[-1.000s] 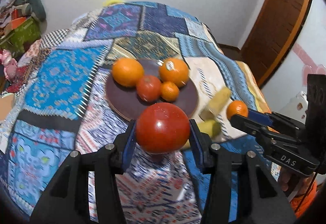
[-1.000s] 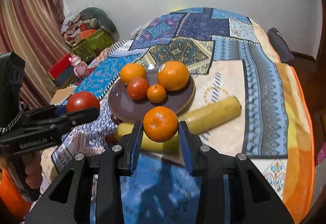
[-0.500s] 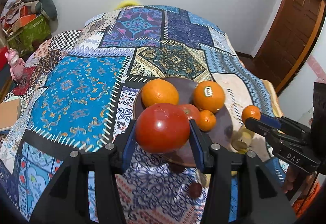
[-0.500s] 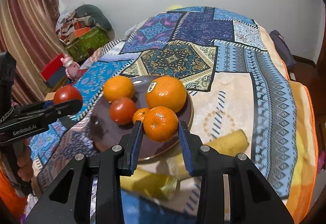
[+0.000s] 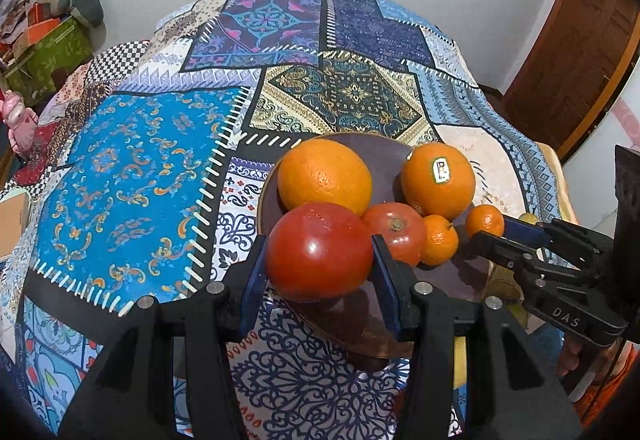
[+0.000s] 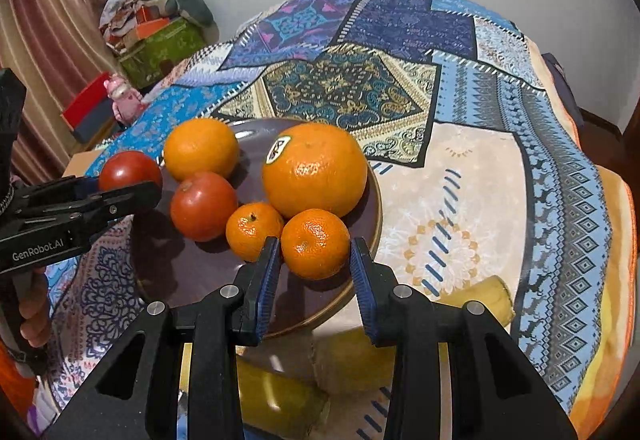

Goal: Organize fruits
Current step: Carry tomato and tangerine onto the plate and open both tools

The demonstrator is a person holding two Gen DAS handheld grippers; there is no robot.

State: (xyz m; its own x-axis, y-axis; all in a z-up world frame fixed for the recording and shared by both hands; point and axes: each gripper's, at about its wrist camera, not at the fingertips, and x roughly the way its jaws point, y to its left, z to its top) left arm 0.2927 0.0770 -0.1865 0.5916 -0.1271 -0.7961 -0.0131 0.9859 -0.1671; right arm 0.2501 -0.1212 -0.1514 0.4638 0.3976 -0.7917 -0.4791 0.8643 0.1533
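My left gripper [image 5: 319, 256] is shut on a large red tomato [image 5: 318, 252], which hangs over the near left rim of a brown plate [image 5: 360, 320]. On the plate lie two big oranges [image 5: 324, 176] [image 5: 438, 176], a second tomato [image 5: 394, 232] and a small mandarin [image 5: 440, 240]. My right gripper [image 6: 315, 260] is shut on another mandarin [image 6: 315, 243] above the plate's [image 6: 192, 272] near right part, close to the stickered orange [image 6: 315, 168]. In the right wrist view the left gripper [image 6: 120, 188] reaches in from the left with its tomato [image 6: 129, 170].
A patchwork cloth [image 5: 132, 168] covers the round table. Two long yellow pieces [image 6: 492, 296] [image 6: 280, 400] lie near the plate's front right. Boxes and clutter [image 6: 160, 36] stand by a curtain at the left, a wooden door [image 5: 580, 40] at the right. A person's hand [image 6: 34, 316] holds the left gripper.
Both grippers have moved forward and down towards the plate, each still carrying its fruit. The plate and its fruit now sit much closer under the fingers.
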